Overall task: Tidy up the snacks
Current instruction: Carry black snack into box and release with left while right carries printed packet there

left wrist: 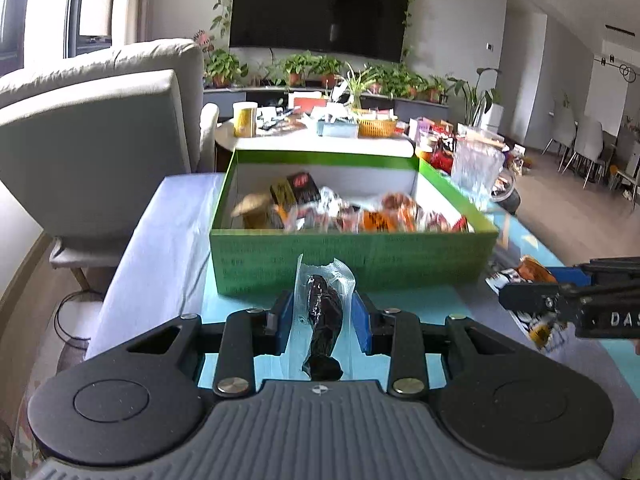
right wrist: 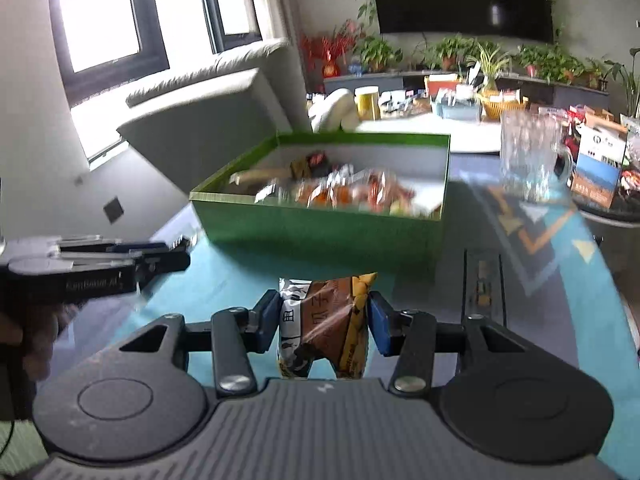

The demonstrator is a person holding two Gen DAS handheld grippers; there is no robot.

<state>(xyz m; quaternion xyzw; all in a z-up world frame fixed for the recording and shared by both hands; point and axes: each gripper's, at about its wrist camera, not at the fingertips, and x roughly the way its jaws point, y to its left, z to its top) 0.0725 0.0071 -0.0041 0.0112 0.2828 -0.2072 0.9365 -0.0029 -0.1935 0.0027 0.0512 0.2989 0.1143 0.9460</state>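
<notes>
A green box [left wrist: 352, 256] with several wrapped snacks inside stands on the teal table; it also shows in the right wrist view [right wrist: 320, 228]. My left gripper [left wrist: 322, 308] is shut on a clear vacuum pack holding a dark meat snack [left wrist: 324, 320], just in front of the box's near wall. My right gripper [right wrist: 324, 314] is shut on a brown, white and yellow snack packet [right wrist: 328, 320], also in front of the box. The right gripper shows at the right edge of the left wrist view [left wrist: 520, 298], and the left gripper shows at the left of the right wrist view [right wrist: 176, 256].
A glass mug [right wrist: 532, 160] stands right of the box. A grey armchair [left wrist: 96, 136] is to the left. A cluttered white table [left wrist: 320, 136] with a basket, cartons and plants lies behind. A white cloth [left wrist: 160, 240] covers the table's left side.
</notes>
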